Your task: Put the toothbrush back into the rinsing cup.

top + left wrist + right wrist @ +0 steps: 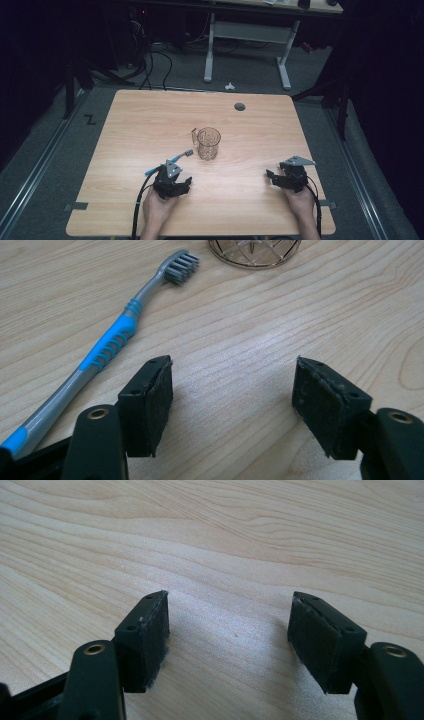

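A grey and blue toothbrush (112,342) lies flat on the wooden table (150,125), its bristled head near a clear glass mug (208,143) that stands upright mid-table. In the high view the toothbrush (172,161) runs from under my left gripper (186,183) toward the mug. My left gripper (232,400) is open, its jaws wide apart over bare wood just right of the toothbrush handle. The mug's base (254,251) shows at the top edge of the left gripper view. My right gripper (271,177) rests near the front right of the table, and its jaws (227,635) stand open over bare wood.
A round cable hole (239,106) sits near the table's far edge. Behind the table stand a white desk frame (246,47), cables on the floor and dark surroundings. Metal rails (35,170) run along the floor on either side.
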`<control>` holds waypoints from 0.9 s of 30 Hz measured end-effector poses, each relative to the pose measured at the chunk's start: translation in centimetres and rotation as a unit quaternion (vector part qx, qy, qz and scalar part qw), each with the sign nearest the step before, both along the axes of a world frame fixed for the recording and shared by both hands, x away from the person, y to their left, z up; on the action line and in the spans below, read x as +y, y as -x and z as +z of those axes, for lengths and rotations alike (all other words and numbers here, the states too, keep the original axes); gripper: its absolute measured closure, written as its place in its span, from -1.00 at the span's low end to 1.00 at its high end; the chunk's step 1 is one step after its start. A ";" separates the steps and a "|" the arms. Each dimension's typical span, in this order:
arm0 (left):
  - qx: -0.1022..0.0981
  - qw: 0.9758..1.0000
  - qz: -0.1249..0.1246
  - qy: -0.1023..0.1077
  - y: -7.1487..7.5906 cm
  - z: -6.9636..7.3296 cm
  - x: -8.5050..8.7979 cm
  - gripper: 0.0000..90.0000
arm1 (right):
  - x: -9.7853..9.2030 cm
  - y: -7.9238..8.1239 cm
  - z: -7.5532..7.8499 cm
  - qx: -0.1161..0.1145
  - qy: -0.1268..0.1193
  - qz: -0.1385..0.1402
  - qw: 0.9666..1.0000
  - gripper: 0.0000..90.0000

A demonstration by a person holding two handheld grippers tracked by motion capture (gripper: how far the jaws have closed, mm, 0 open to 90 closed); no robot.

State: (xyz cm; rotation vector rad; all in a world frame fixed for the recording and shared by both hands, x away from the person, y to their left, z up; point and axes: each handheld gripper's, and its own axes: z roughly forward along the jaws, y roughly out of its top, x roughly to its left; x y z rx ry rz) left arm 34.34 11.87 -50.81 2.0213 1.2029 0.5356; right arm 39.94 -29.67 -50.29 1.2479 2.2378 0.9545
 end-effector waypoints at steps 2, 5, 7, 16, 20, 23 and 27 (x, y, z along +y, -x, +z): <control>0.000 1.000 0.001 0.002 0.0 0.0 0.0 -0.27 | 0.0 0.0 0.0 0.000 0.000 0.000 1.000 -0.26; 0.000 1.000 0.001 0.002 0.0 0.0 0.0 -0.27 | 0.0 0.0 0.0 0.000 0.001 0.000 1.000 -0.26; 0.000 1.000 0.001 0.002 0.0 0.0 0.0 -0.28 | 0.0 0.0 0.0 0.000 0.001 -0.001 1.000 -0.26; 0.003 1.000 -0.007 0.001 -0.1 0.0 -0.1 -0.37 | 0.0 0.0 0.0 0.000 0.001 -0.001 1.000 -0.26; 0.007 1.000 -0.005 -0.003 -0.2 0.1 -0.2 -0.38 | 0.0 0.0 0.0 0.000 0.000 0.000 1.000 -0.26; 0.008 1.000 0.000 -0.002 -0.2 0.1 -0.2 -0.38 | 0.0 0.0 0.0 0.000 0.001 0.000 1.000 -0.26; 0.009 1.000 0.000 -0.004 -0.2 0.2 -0.1 -0.38 | 0.0 0.0 0.0 0.001 0.000 -0.001 1.000 -0.26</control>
